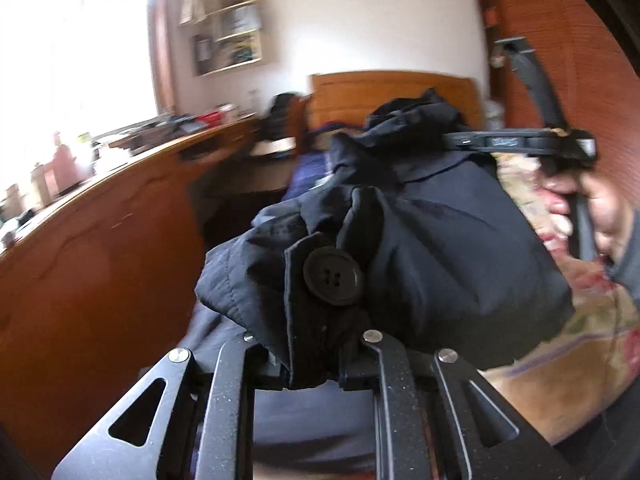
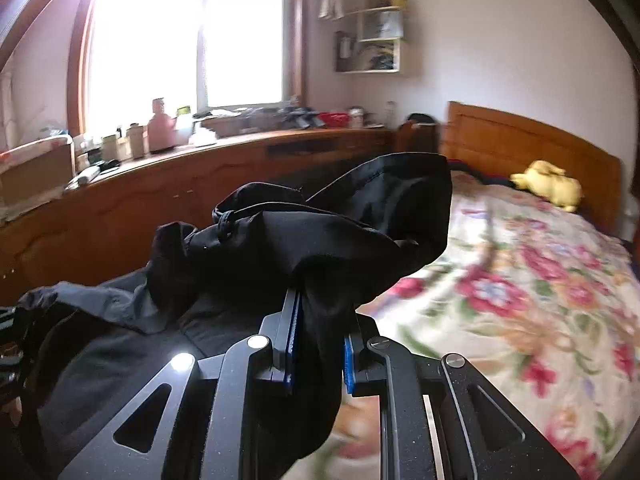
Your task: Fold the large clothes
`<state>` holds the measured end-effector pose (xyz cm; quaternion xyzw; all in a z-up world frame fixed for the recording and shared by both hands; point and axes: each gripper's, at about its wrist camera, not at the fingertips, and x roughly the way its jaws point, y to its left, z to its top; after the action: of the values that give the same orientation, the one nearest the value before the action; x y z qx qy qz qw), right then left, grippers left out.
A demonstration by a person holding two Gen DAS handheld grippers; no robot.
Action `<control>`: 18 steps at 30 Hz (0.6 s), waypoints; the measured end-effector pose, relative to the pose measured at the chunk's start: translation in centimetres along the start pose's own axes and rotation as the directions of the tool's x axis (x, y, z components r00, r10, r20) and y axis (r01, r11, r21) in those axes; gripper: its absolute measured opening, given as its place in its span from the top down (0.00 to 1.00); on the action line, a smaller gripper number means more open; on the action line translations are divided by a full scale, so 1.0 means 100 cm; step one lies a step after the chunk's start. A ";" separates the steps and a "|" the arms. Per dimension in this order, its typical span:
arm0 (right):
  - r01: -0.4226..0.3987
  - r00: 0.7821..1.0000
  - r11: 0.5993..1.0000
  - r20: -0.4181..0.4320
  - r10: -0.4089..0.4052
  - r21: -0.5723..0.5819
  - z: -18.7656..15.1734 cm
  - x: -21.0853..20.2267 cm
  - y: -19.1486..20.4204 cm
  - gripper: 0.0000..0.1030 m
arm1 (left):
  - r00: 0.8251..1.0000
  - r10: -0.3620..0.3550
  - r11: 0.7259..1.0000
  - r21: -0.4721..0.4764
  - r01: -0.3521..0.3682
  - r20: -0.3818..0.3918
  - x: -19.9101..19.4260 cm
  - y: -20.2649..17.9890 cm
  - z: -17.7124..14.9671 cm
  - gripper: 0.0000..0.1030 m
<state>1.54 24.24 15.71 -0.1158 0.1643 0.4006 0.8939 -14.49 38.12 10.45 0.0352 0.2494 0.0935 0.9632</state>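
Note:
A large black coat (image 1: 420,240) with a big black button (image 1: 333,277) is bunched up and held in the air over the bed. My left gripper (image 1: 312,364) is shut on the coat's buttoned edge; the cloth hides its fingertips. In the right wrist view the coat (image 2: 304,240) drapes over my right gripper (image 2: 320,344), which is shut on a fold of it between blue pads (image 2: 294,344). The right gripper's body (image 1: 520,142) and the hand holding it show at the right of the left wrist view, beside the coat.
A bed with a floral cover (image 2: 520,300) and a wooden headboard (image 2: 520,140) lies to the right, with a yellow soft toy (image 2: 548,186) on it. A long wooden cabinet (image 2: 200,184) with cluttered items runs under the window. Wall shelves (image 2: 376,32) hang above.

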 end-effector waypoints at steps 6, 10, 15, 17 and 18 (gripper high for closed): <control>0.040 0.986 0.998 -0.163 -0.046 -0.038 -0.035 0.090 0.045 0.73 | 0.985 0.102 0.990 -0.085 -0.115 -0.142 0.053 0.065 -0.055 0.84; 0.066 0.985 0.997 -0.155 -0.073 -0.050 -0.046 0.089 0.029 0.48 | 0.989 0.097 0.986 -0.124 -0.111 -0.109 0.056 0.067 -0.065 0.80; 0.015 1.000 0.999 0.020 -0.015 -0.031 -0.042 0.050 0.016 0.34 | 0.991 0.095 0.982 -0.155 -0.108 -0.090 0.049 0.064 -0.062 0.69; -0.151 0.989 0.988 -0.001 0.151 -0.037 -0.052 0.044 0.024 0.34 | 0.993 0.094 0.978 -0.179 -0.106 -0.075 0.040 0.069 -0.059 0.57; -0.214 0.977 0.975 -0.033 0.213 -0.051 -0.059 0.046 0.033 0.34 | 0.993 0.093 0.977 -0.187 -0.104 -0.065 0.041 0.071 -0.056 0.57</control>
<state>0.70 27.49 8.24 -0.1272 0.1769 0.4970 0.8399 -14.87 45.97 4.40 -0.0472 0.2643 0.1656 0.9490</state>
